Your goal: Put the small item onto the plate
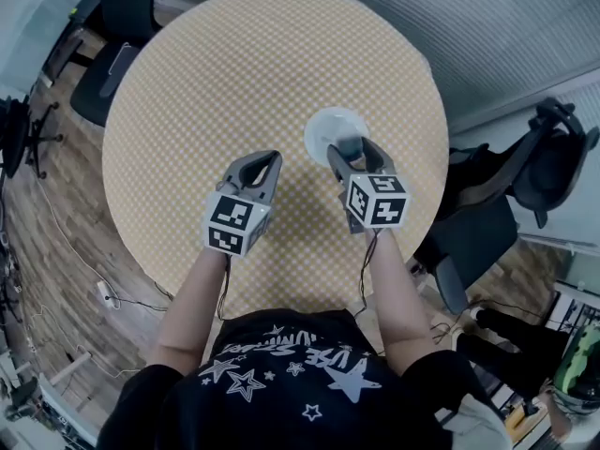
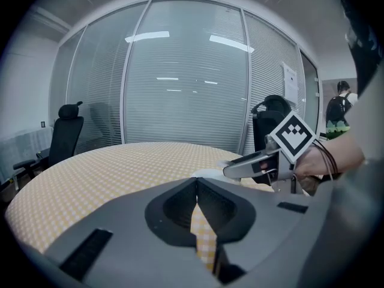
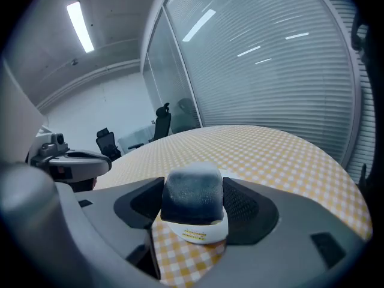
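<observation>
Your right gripper (image 1: 357, 155) is clamped on the small item, a rounded dark blue-grey piece with a white base and a yellow label (image 3: 193, 200). Both jaws press against its sides, and it is held upright. In the head view the item sits at the near rim of the round white plate (image 1: 327, 123), and you cannot tell from any view whether it touches the plate or hangs just above it.

Your left gripper (image 1: 257, 167) is closed on nothing, its jaw tips meeting over bare cloth. It hovers just beside the right gripper, on the side nearer you than the plate.

The surface is a round table covered in a yellow-and-white checked cloth (image 1: 234, 73). The plate lies right of the table's centre.

Around the table stand black office chairs: one at the far left (image 1: 111, 59) and others at the right (image 1: 534, 162). The floor is wood-patterned planking (image 1: 56, 251) with thin cables (image 1: 105, 295) trailing over it at the left. Glass partition walls with horizontal blinds (image 2: 180, 83) close off the room behind the table, and a long strip light (image 3: 79, 26) glows on the ceiling.
</observation>
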Demonstrator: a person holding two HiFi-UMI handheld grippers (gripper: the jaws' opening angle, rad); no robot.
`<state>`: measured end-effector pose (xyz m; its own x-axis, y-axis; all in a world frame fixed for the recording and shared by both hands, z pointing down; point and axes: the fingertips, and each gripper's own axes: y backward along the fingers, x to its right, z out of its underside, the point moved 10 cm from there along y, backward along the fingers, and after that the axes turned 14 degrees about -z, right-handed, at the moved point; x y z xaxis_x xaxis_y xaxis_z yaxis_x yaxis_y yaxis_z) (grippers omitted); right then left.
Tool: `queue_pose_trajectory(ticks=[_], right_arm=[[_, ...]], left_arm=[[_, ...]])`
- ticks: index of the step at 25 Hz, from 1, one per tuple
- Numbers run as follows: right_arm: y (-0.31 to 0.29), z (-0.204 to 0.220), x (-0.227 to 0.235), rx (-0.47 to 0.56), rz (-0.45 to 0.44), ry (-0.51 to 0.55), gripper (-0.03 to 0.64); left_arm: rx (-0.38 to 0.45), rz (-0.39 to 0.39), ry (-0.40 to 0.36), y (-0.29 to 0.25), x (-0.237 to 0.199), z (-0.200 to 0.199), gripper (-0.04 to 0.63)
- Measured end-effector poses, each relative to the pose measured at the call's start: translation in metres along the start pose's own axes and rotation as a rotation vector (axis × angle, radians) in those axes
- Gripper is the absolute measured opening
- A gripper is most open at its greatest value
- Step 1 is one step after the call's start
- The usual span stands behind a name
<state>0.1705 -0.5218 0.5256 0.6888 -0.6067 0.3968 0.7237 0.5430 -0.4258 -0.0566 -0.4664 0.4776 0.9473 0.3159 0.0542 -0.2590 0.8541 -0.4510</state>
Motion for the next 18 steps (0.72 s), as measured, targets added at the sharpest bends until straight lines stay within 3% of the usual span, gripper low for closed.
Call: queue_pose_trajectory(ticks=[8,18], right_arm=[[-0.036,0.006,0.014,-0.063,-0.007,0.004,0.311],[-0.057,0.012,0.014,-0.210,0.040,0.153,0.310]], left_arm=[[-0.035,-0.007,0.033,-0.014,-0.008,0.009,0.008],[-0.076,-0.029,0.065,-0.021,-0.017,0.022,0.008]])
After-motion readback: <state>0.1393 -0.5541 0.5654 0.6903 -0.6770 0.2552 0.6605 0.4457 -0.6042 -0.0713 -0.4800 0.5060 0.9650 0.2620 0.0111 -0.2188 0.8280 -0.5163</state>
